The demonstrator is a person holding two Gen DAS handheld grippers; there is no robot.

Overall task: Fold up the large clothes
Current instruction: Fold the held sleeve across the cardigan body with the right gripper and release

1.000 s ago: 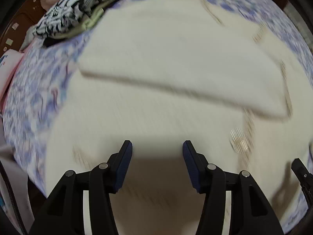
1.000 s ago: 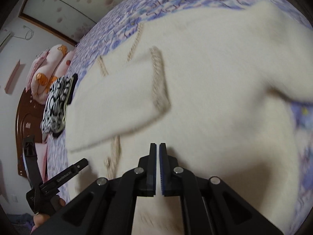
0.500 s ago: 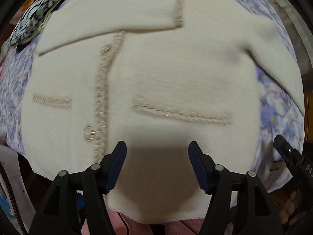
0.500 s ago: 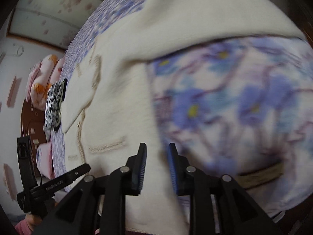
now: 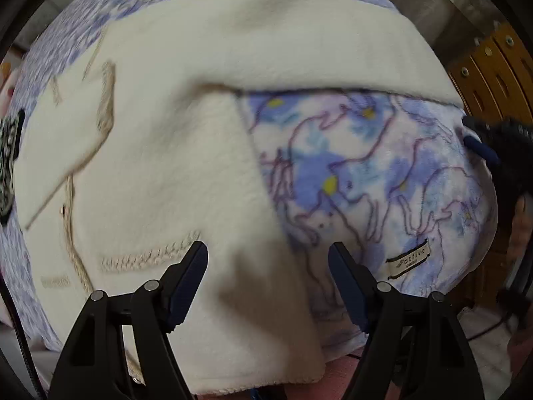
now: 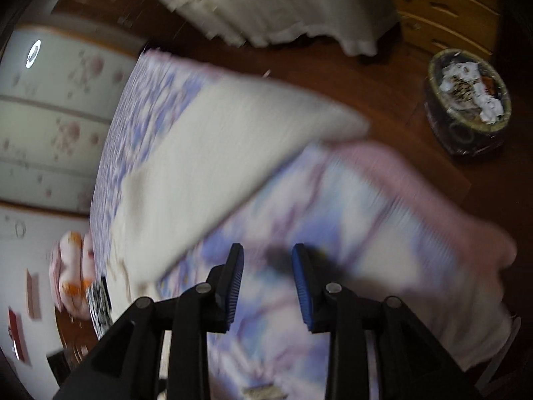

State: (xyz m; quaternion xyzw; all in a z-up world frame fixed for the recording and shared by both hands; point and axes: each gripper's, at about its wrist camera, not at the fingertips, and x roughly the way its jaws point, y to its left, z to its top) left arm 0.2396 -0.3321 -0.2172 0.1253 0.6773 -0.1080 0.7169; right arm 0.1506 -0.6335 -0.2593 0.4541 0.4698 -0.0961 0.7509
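Observation:
A cream knitted cardigan with braided trim lies flat on a blue flowered blanket on the bed. One sleeve is folded across its chest at the left; the other sleeve stretches out to the right. My left gripper hangs open above the cardigan's right side seam, holding nothing. My right gripper hovers over the blanket just below the outstretched sleeve; its jaws are opening with nothing between them. It also shows at the right edge of the left wrist view, right gripper.
A folded black-and-white garment lies at the left of the bed. Beyond the bed's corner is dark wooden floor with a round bin of crumpled paper, a wooden dresser and hanging white cloth. A person's hand shows at right.
Both views have swept from the cardigan's middle to its right side and the bed's corner. The right jaws went from shut to parted. The left jaws widened.

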